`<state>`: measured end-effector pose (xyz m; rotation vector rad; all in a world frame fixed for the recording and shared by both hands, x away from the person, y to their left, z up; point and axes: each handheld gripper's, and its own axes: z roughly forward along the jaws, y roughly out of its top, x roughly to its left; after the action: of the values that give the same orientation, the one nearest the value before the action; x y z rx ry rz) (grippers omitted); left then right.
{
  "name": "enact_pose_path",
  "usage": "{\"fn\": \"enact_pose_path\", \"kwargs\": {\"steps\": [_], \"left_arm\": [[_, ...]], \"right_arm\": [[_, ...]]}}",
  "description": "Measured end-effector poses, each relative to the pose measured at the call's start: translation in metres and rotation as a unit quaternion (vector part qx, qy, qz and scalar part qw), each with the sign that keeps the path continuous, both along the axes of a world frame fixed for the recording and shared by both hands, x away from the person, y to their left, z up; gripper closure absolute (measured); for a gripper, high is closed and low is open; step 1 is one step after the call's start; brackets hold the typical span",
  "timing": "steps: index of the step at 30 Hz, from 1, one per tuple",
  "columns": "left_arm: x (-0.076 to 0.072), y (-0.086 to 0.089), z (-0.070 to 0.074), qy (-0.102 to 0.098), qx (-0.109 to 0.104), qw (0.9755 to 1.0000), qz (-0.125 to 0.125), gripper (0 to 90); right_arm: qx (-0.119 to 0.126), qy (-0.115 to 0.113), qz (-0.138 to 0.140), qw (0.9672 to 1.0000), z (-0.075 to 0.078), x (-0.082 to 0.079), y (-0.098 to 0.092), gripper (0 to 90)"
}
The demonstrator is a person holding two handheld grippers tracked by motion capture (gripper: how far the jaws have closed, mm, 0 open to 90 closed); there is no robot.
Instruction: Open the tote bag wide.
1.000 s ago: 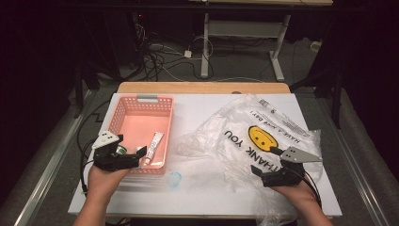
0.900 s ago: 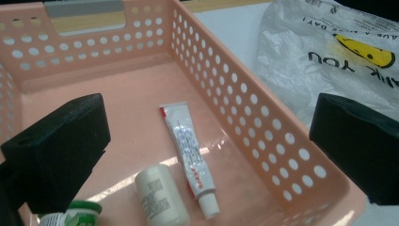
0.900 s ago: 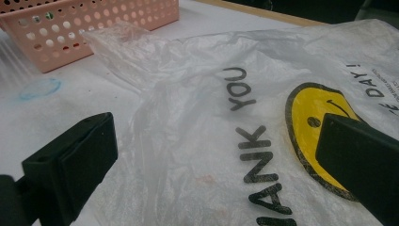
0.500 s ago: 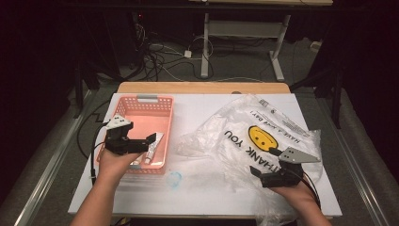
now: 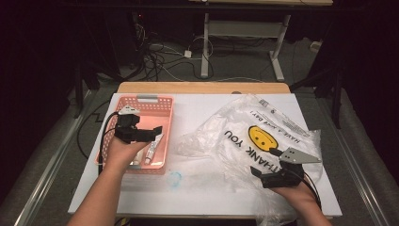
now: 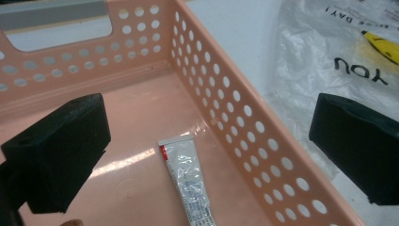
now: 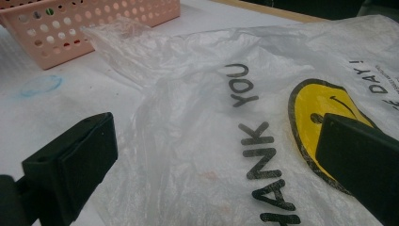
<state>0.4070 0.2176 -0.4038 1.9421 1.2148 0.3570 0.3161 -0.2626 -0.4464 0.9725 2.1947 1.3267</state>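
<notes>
A pink perforated basket [image 5: 168,117] stands on the left of the white table. In it lies a small silver-white tube [image 5: 153,149] with a red band, near the right wall. My left gripper [image 5: 151,134] hovers open over the basket; in the left gripper view the tube [image 6: 188,181] lies between and below the jaws, one jaw inside the basket wall [image 6: 235,122] and one outside it. A crumpled clear plastic bag [image 5: 263,127] with a yellow smiley and "THANK YOU" covers the right side. My right gripper [image 5: 264,162] stands open at its near edge, above the print [image 7: 254,141].
A faint blue ring mark [image 5: 175,178] is on the table [image 5: 207,108] in front of the basket. A wooden strip [image 5: 202,87] runs along the far edge. Cables and desk legs lie on the floor beyond.
My left gripper has moved forward and right, from the basket's near-left corner to above the tube inside it. The right gripper has barely shifted.
</notes>
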Motion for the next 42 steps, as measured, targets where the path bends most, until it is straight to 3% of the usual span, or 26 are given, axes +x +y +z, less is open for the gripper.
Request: {"fn": "enact_pose_path", "kwargs": {"steps": [8,17,19,25,29,37,38,39,42], "left_arm": [[0.015,-0.003,-0.006,0.033,0.013,0.9994,0.000,0.0],[0.022,-0.005,-0.009,0.061,0.033,0.9976,-0.002,0.0],[0.026,-0.008,-0.012,0.084,0.059,0.9948,-0.006,0.0],[0.035,-0.010,-0.019,0.145,0.084,0.9858,-0.011,0.3],[0.037,-0.014,-0.021,0.170,0.090,0.9811,-0.019,3.3],[0.042,-0.018,-0.030,0.223,0.120,0.9669,-0.029,15.1],[0.042,-0.018,-0.030,0.223,0.120,0.9669,-0.029,16.8],[0.041,-0.019,-0.032,0.236,0.127,0.9629,-0.032,19.2],[0.040,-0.020,-0.035,0.249,0.137,0.9580,-0.037,23.8]], "right_arm": [[0.002,0.000,0.000,1.0000,0.000,0.000,-0.001,0.0],[0.004,0.002,-0.001,1.0000,0.001,0.000,-0.001,0.0],[0.004,0.000,0.000,1.0000,0.002,0.000,-0.001,0.0],[0.003,0.000,0.001,1.0000,0.003,-0.001,0.000,0.0],[0.007,-0.001,-0.001,1.0000,0.004,-0.001,-0.001,0.0],[0.005,0.004,0.003,1.0000,0.004,-0.001,-0.001,0.2],[0.005,0.004,0.003,1.0000,0.005,-0.001,-0.001,0.2],[0.006,0.005,0.003,1.0000,0.005,-0.001,-0.001,0.2],[0.006,0.005,0.003,1.0000,0.005,-0.001,-0.001,0.3]]}}
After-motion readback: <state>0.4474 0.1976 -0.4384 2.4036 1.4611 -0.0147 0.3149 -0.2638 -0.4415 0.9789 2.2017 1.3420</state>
